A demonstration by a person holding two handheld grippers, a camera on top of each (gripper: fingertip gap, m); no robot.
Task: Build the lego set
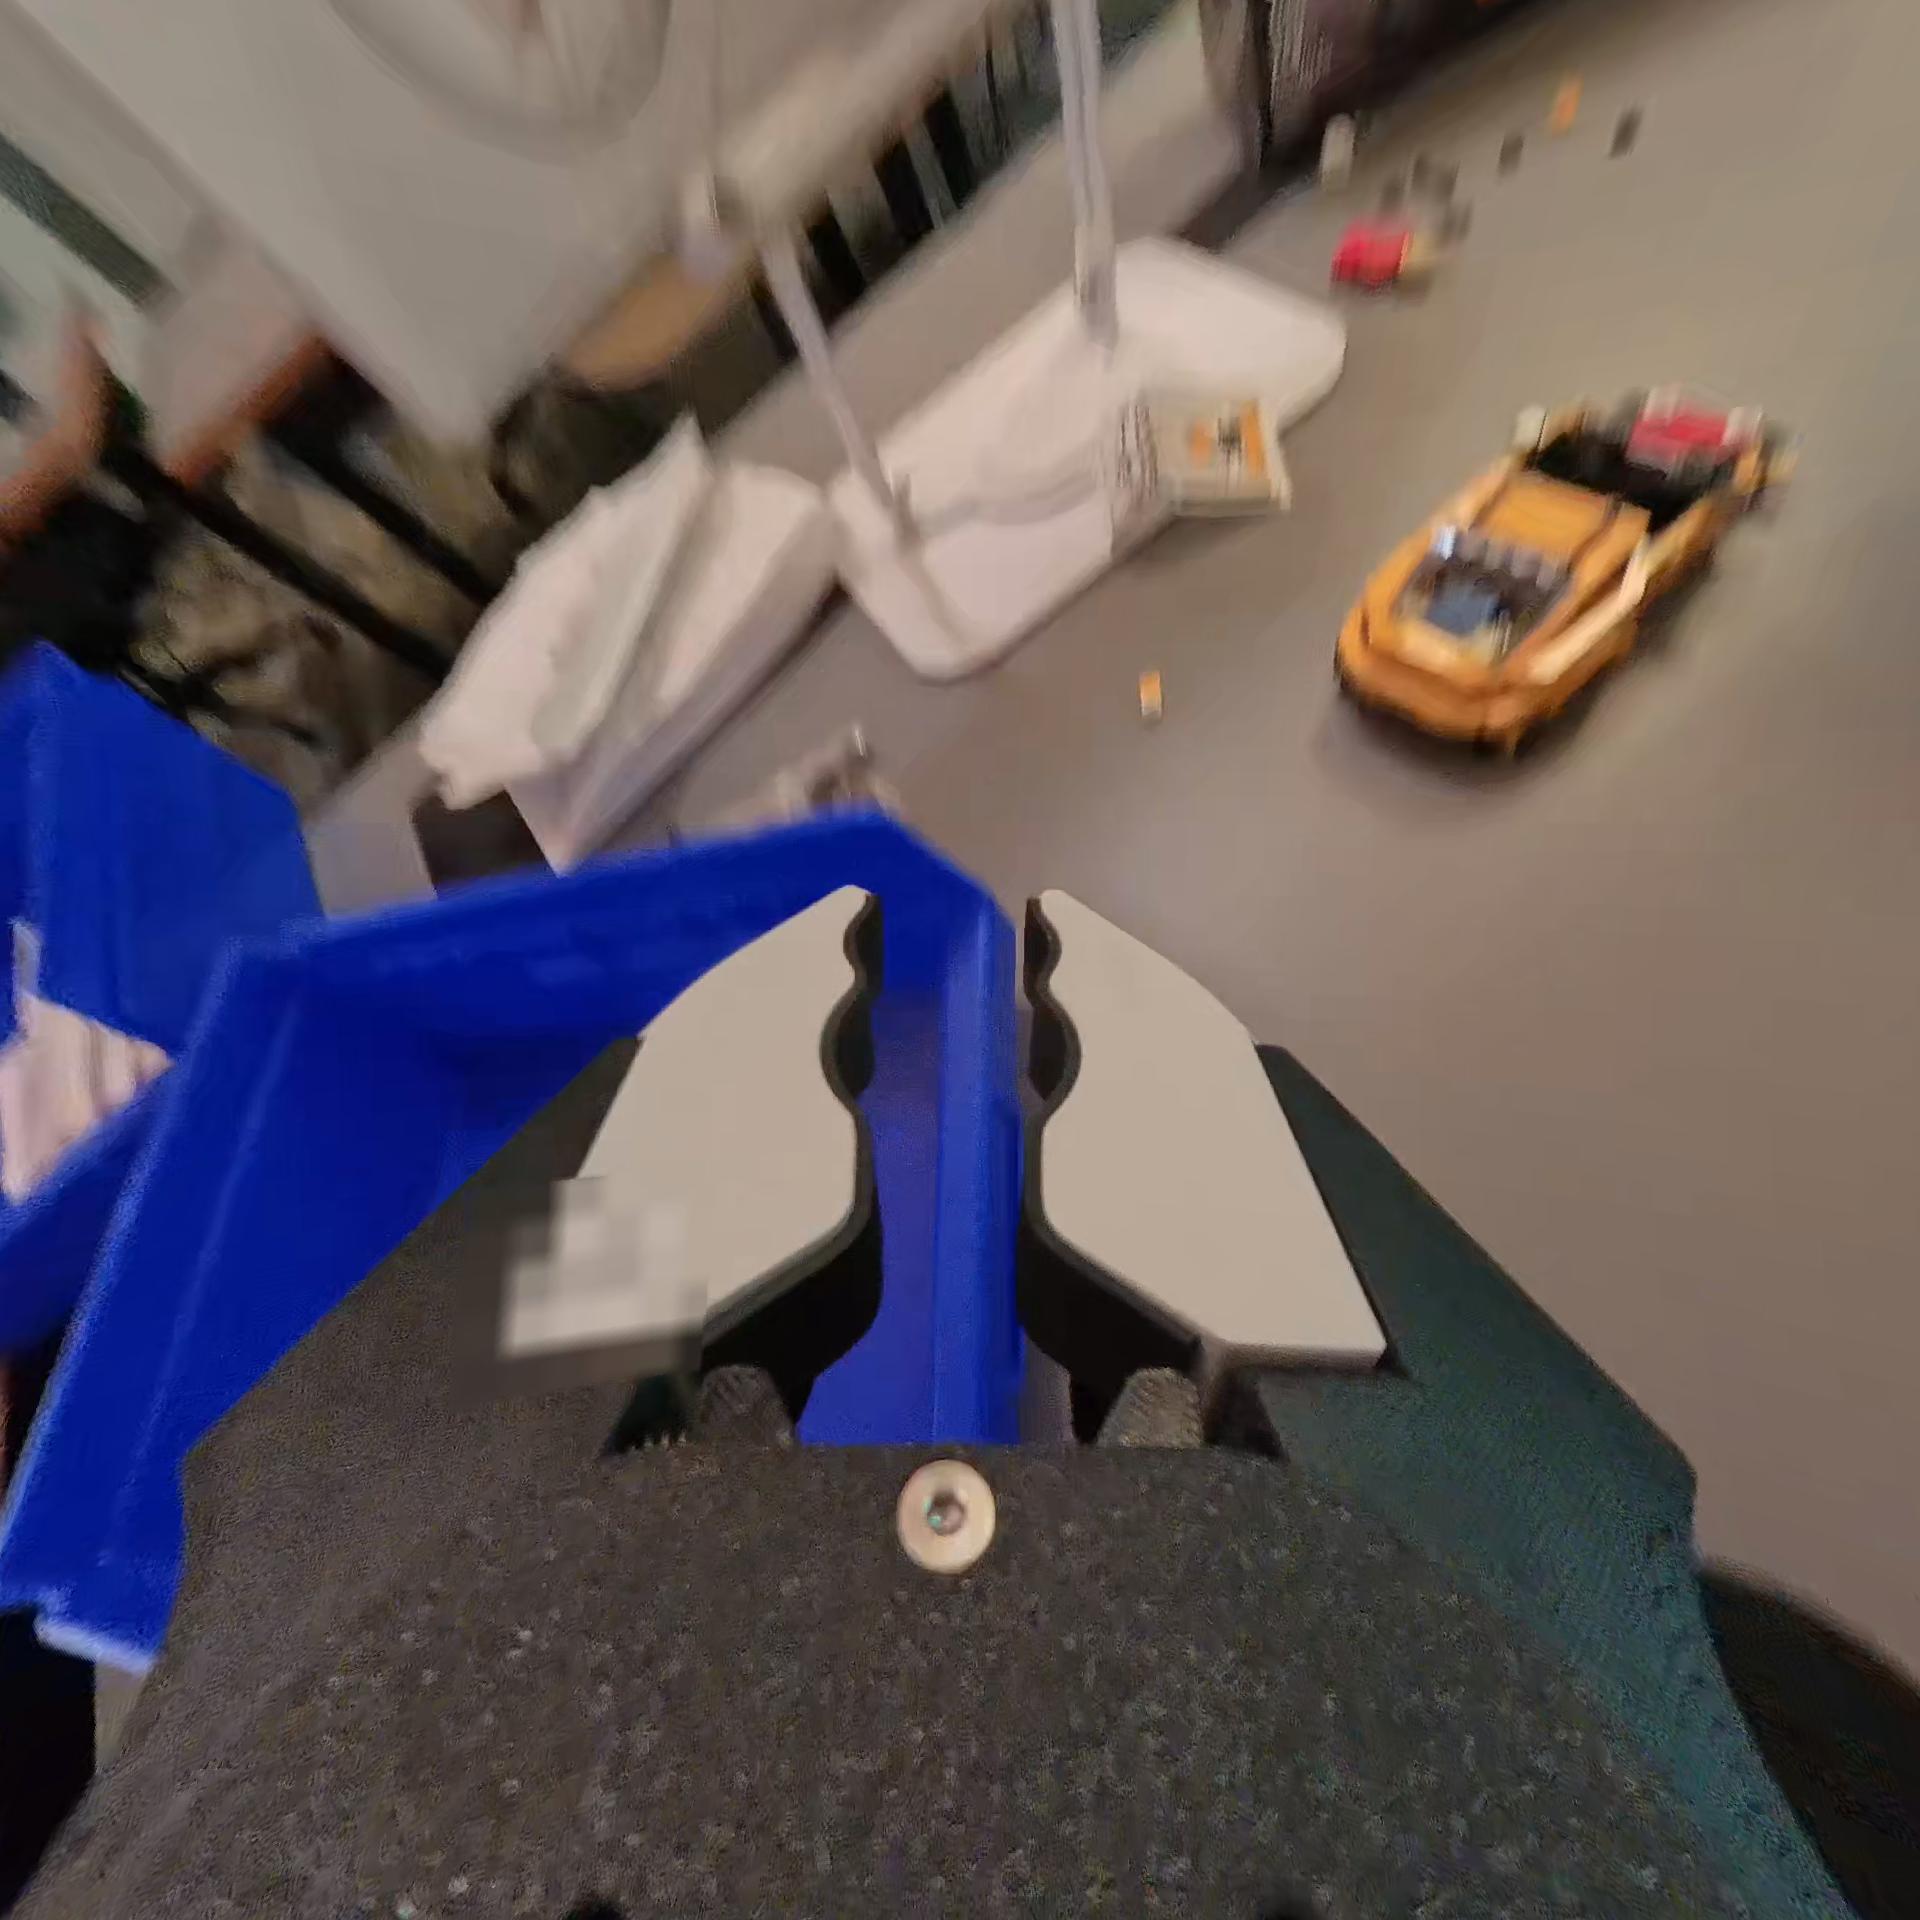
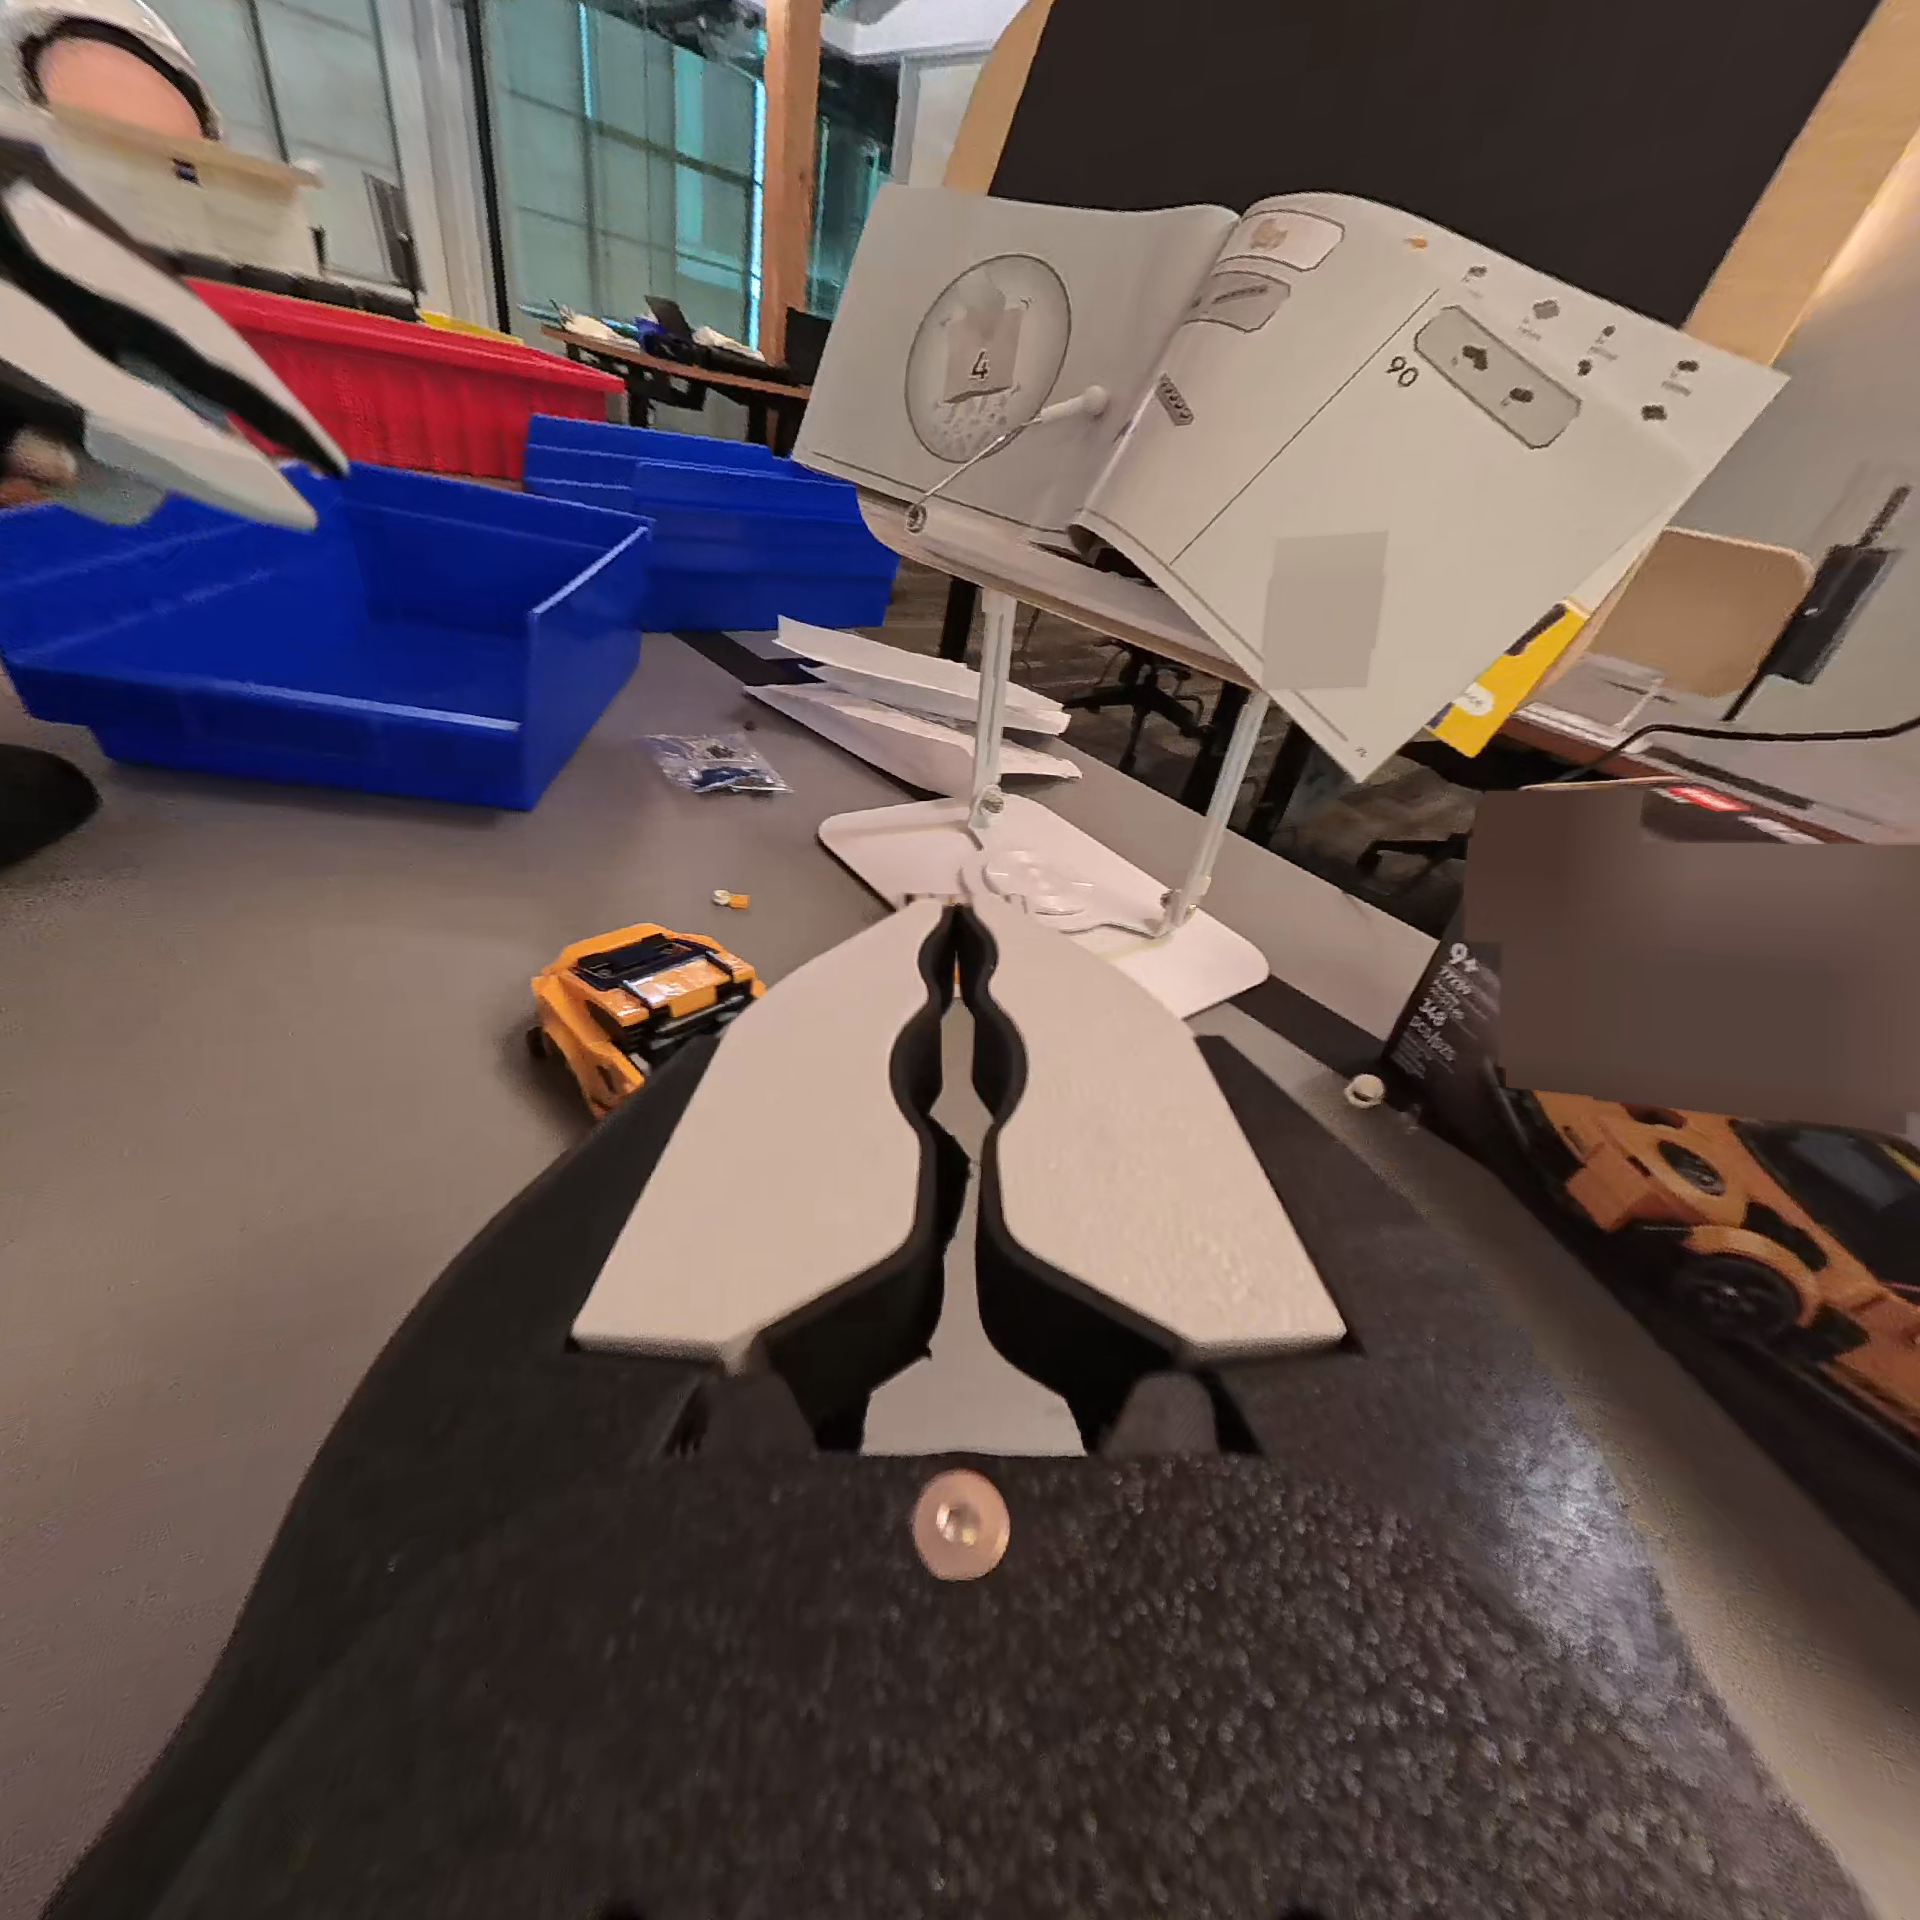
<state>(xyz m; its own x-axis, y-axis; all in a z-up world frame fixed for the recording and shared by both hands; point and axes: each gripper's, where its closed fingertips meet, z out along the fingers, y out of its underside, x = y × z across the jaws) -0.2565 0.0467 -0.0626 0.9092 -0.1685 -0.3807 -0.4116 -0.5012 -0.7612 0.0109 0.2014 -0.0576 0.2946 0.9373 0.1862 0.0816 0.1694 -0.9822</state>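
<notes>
A part-built orange lego car stands on the grey table; it also shows in the right wrist view, just left of my right fingers. A small orange piece lies loose beyond it. My left gripper is open and hovers over the corner of a blue bin; the bin wall shows through the gap and the pads do not press on it. The right wrist view shows this gripper above the bin with its fingers apart. My right gripper is shut, low over the table before the stand's white base.
An open instruction booklet rests on the stand. White paper bags and a clear bag of parts lie behind. More blue bins and a red bin stand at the back left. The set's box lies at the right. Loose pieces lie far off. There is about 30 cm between the tips of the two grippers. From the right gripper's tips to the part-built orange lego car is close to 15 cm.
</notes>
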